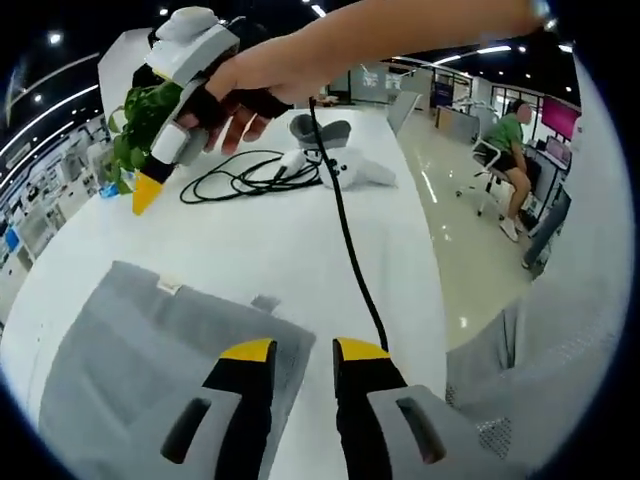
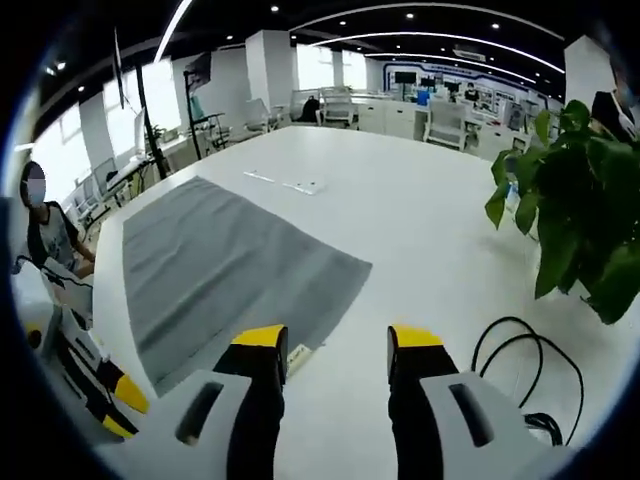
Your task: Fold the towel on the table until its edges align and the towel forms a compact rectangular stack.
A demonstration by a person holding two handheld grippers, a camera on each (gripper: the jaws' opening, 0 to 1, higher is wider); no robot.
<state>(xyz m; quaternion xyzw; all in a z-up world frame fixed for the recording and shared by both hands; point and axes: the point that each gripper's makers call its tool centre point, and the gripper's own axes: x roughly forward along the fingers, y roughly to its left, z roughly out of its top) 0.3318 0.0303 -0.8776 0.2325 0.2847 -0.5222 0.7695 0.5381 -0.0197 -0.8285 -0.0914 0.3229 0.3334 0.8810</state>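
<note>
Below my left gripper [image 1: 303,352], in the left gripper view, the grey towel [image 1: 150,360] lies spread flat on the white table [image 1: 250,240], its near edge under my yellow-tipped jaws, which stand slightly apart and grasp nothing. Across the table my right gripper [image 1: 165,150] hangs in my hand [image 1: 250,90] above the surface, well clear of the towel; I cannot tell from here how its jaws stand. Behind it sit a potted plant [image 1: 140,120] and a coil of black cable [image 1: 250,175], and a black cord [image 1: 345,230] runs toward me. From the right gripper view, my right gripper [image 2: 337,345] is released, jaws apart over bare table just beside the towel's [image 2: 220,270] corner. The plant [image 2: 575,210] stands to the right, the cable [image 2: 530,365] near it, and my left gripper [image 2: 105,395] shows low at the left edge.
</note>
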